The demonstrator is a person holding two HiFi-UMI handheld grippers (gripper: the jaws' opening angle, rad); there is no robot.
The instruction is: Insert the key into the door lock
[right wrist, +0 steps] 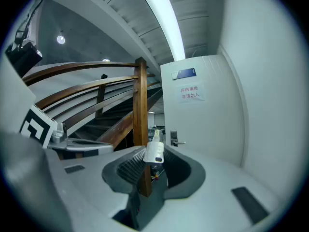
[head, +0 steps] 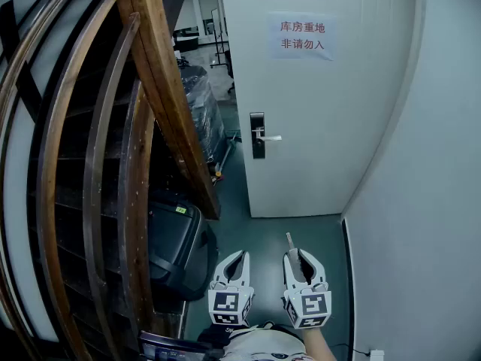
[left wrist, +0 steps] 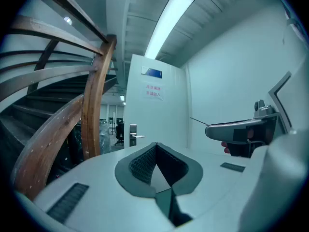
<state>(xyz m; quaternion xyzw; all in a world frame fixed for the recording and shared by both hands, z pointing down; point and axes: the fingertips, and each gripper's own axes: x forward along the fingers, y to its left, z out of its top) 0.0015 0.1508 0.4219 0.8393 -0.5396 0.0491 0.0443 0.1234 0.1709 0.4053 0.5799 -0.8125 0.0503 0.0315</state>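
The white door [head: 323, 111] stands ahead, its dark lock plate [head: 258, 135] and silver handle [head: 269, 137] on its left edge. The lock [right wrist: 174, 137] looks small and far in the right gripper view, and the lock [left wrist: 133, 132] does too in the left gripper view. My right gripper [head: 294, 253] is shut on the key [head: 289, 241], whose metal blade sticks out forward towards the door. The key's pale head [right wrist: 155, 151] sits between the pads. My left gripper [head: 241, 254] hangs beside it on the left, shut with nothing in it.
A curved wooden stair railing [head: 161, 89] fills the left side. A black case [head: 173, 239] lies on the floor under it. Wrapped goods [head: 203, 104] stand beyond the doorway. A white wall [head: 428, 224] closes the right side. A paper sign [head: 302, 37] hangs on the door.
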